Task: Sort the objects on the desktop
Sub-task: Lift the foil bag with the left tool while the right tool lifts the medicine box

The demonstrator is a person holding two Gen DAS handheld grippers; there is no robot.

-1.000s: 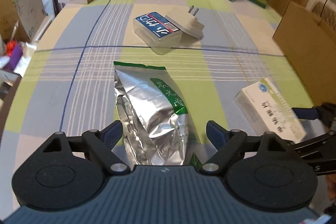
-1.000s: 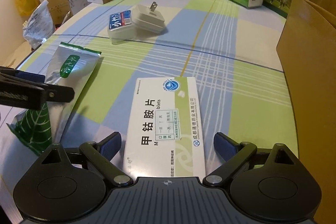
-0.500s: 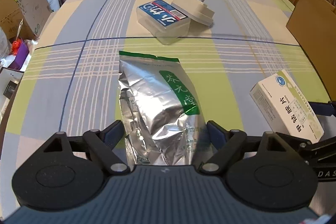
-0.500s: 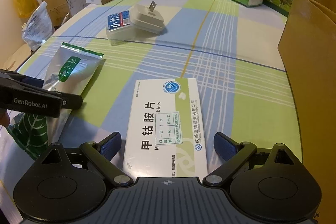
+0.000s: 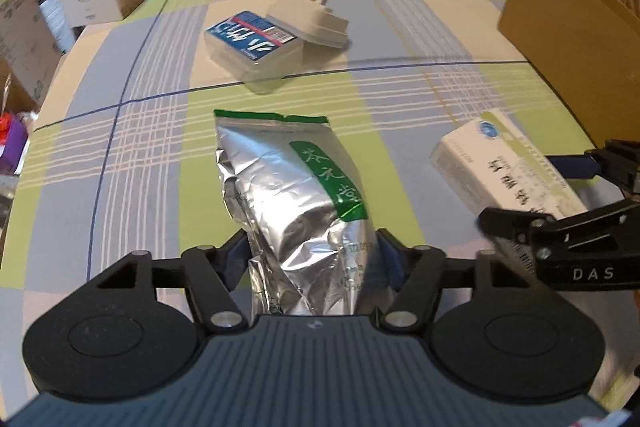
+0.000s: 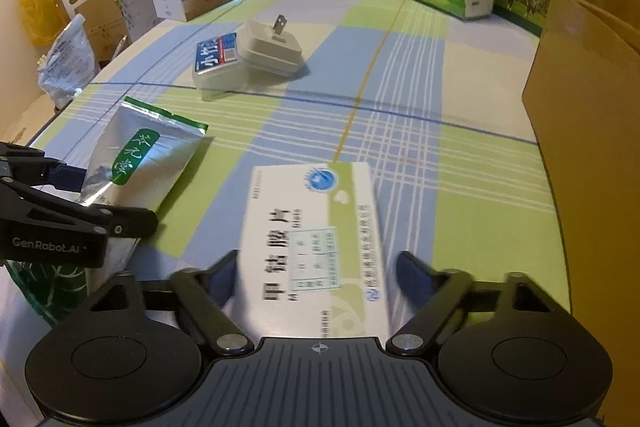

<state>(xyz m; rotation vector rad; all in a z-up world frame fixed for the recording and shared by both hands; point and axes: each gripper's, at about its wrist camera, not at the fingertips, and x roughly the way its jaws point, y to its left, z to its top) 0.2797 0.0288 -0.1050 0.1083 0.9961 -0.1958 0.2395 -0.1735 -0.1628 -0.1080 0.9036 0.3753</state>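
Both grippers closing in: left on foil pouch, right on medicine box.

Left gripper (image 5: 312,259) has its fingers pressed vs both sides of the foil pouch (image 5: 296,195) at its near end, clamped on it; pouch lies flat on the checked worktop (image 5: 400,107), looks light, crinkly, soft and prob slippery, so the near sealed end is the best hold. Right gripper (image 6: 316,279) straddles the medicine box (image 6: 316,239) w/ jaws apart, pads beside the long sides, not yet touching; box looks light and stiff but crushable, take it across the width. Clear tub w/ blue label (image 5: 254,45) and white plug adapter (image 5: 310,23) leaning on it sit farther back, well apart. Cardboard box (image 6: 592,131) stands close on the right. Grippers are near each other; clash risk.
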